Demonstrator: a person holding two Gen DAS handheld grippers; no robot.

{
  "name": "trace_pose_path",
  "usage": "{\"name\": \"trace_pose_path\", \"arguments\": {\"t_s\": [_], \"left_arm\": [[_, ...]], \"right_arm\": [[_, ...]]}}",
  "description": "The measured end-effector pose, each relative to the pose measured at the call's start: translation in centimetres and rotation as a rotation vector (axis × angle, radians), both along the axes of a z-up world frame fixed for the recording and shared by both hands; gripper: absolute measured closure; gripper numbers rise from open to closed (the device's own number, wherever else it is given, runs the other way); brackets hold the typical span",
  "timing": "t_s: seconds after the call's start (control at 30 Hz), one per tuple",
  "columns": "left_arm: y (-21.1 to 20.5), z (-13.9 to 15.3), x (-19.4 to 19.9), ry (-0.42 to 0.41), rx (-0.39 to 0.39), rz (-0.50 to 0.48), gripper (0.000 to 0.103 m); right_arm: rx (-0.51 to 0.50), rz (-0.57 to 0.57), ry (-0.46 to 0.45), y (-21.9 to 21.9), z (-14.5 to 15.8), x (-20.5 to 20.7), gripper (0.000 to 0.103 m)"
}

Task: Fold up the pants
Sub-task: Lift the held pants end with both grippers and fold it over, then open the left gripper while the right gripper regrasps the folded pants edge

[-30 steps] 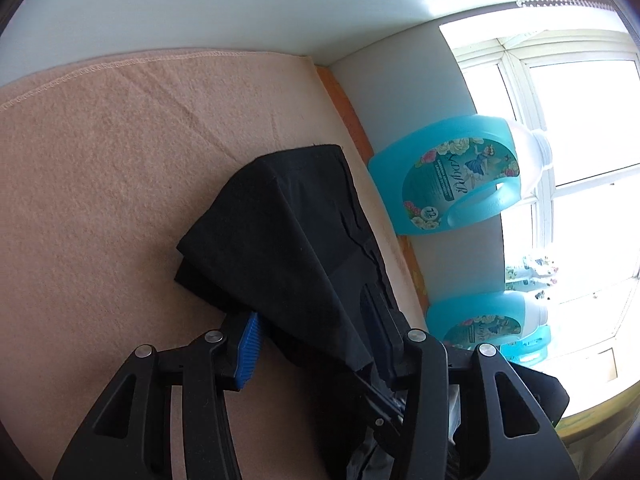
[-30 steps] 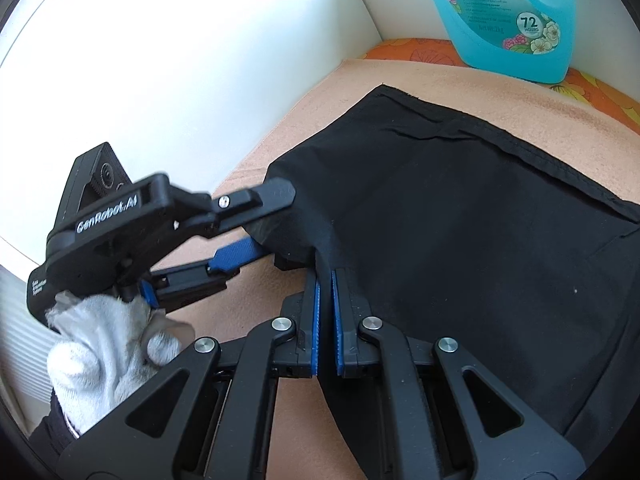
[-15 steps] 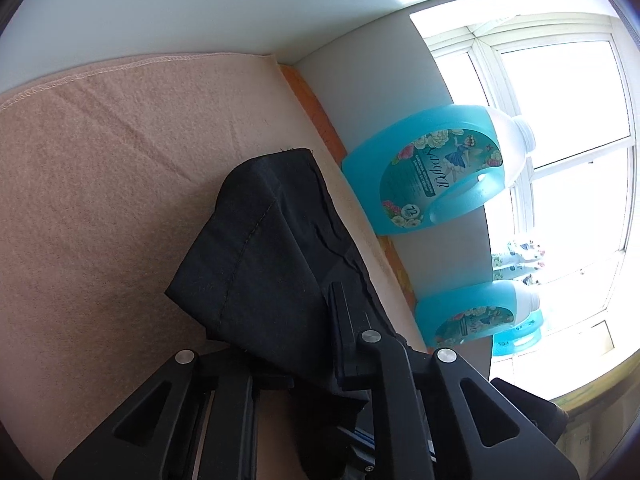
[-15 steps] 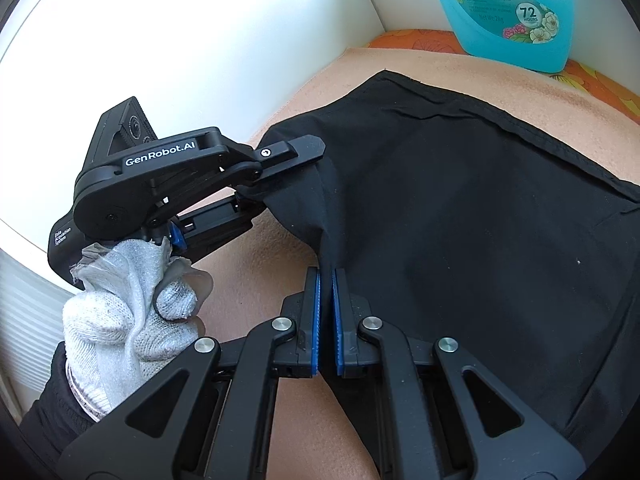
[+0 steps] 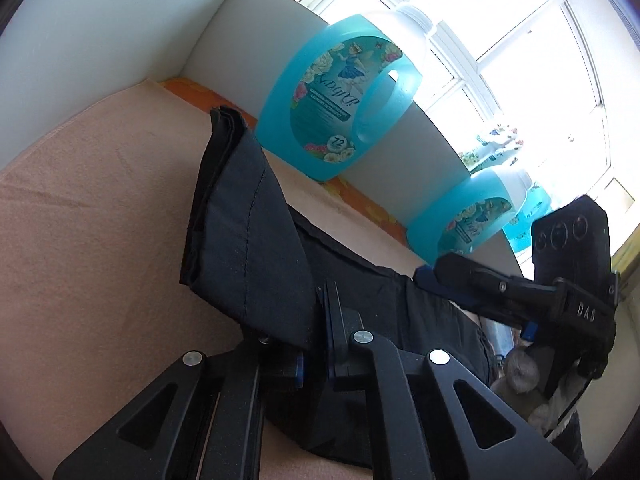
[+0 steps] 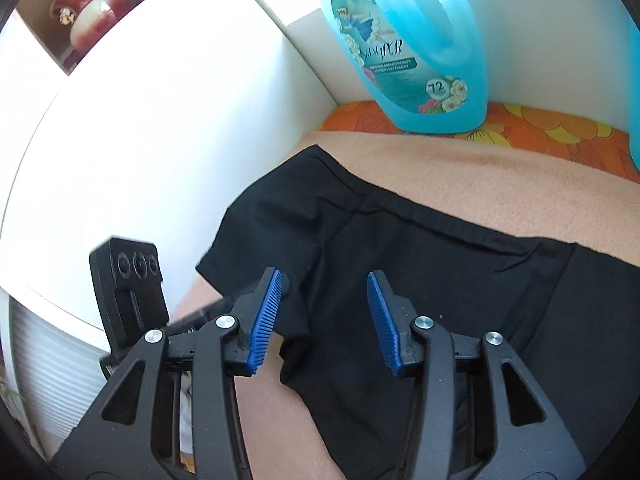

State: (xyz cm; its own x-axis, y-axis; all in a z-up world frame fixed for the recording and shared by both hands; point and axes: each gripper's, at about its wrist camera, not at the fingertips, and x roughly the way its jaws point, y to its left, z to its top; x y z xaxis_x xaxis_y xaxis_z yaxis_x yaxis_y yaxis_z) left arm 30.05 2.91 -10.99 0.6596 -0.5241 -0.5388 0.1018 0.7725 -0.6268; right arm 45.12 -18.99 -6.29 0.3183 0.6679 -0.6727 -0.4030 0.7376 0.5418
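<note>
Black pants are lying on the peach blanket, just in front of the blue detergent bottle. The left gripper is clamping a raised fold of the fabric, while the right gripper is hovering with its blue pads spread wide over the cloth, gripping nothing
</note>
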Motion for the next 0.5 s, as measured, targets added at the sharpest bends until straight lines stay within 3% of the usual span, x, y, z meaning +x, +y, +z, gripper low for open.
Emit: {"name": "trace_pose_path", "arguments": {"t_s": [0.17, 0.23, 0.37, 0.5], "left_arm": [[-4.9, 0.4, -0.8, -0.033, 0.122, -0.145, 0.098], [-6.4, 0.2, -0.8, -0.039, 0.153, -0.183, 0.098], [-6.2, -0.8, -0.3, 0.0, 0.116, -0.168, 0.098], [-4.3, -0.6, -1.3, -0.006, 0.13, -0.127, 0.098]], "right_arm": [[0.034, 0.012, 0.024, 1.3, 0.7, 2.5, 0.041], [0.044, 0.02, 0.067, 2.3, 0.0, 3.6, 0.032], [-0.01, 0.028, 0.08, 4.2, -0.9, 5.5, 0.032], [-0.004, 0.036, 0.093, 4.9, -1.3, 6.3, 0.032]]}}
